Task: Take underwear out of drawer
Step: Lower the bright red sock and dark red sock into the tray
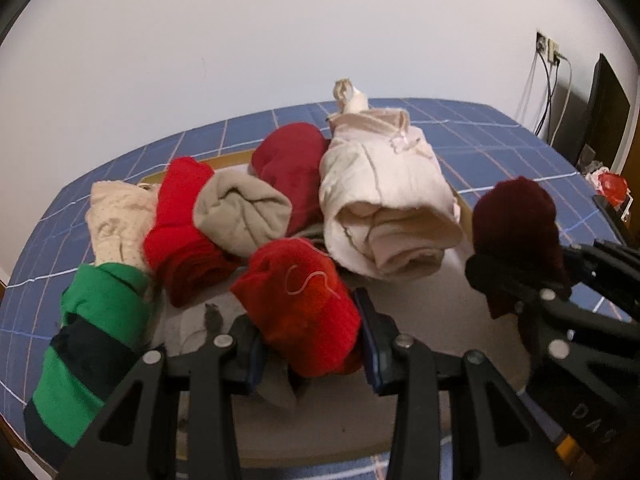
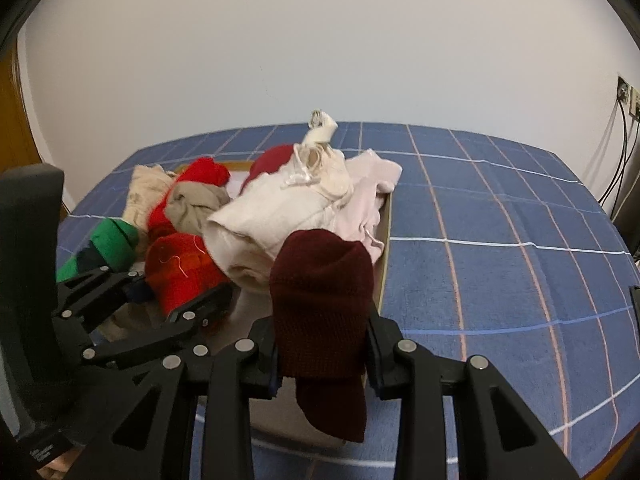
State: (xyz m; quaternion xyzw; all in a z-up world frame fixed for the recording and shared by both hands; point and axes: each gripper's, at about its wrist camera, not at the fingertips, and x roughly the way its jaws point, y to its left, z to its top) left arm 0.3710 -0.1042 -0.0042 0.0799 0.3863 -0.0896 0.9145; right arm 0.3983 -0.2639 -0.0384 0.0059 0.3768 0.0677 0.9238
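My left gripper (image 1: 310,340) is shut on a rolled bright red garment (image 1: 296,304), held over the front of the shallow wooden drawer (image 1: 232,160). In the right wrist view the same left gripper (image 2: 176,300) and red garment (image 2: 180,272) show at the left. My right gripper (image 2: 322,356) is shut on a dark maroon knitted garment (image 2: 320,300), which hangs down below the pads by the drawer's right wall (image 2: 386,248). The left wrist view shows that right gripper (image 1: 520,292) and the maroon garment (image 1: 516,232) at the right.
Several more rolled garments fill the drawer: a pale pink bundle (image 1: 384,200), a beige one (image 1: 240,212), a dark red one (image 1: 292,160), a green and navy striped one (image 1: 88,336). The drawer lies on a blue checked bedspread (image 2: 500,280). Wall sockets with cables (image 1: 548,52) are at the right.
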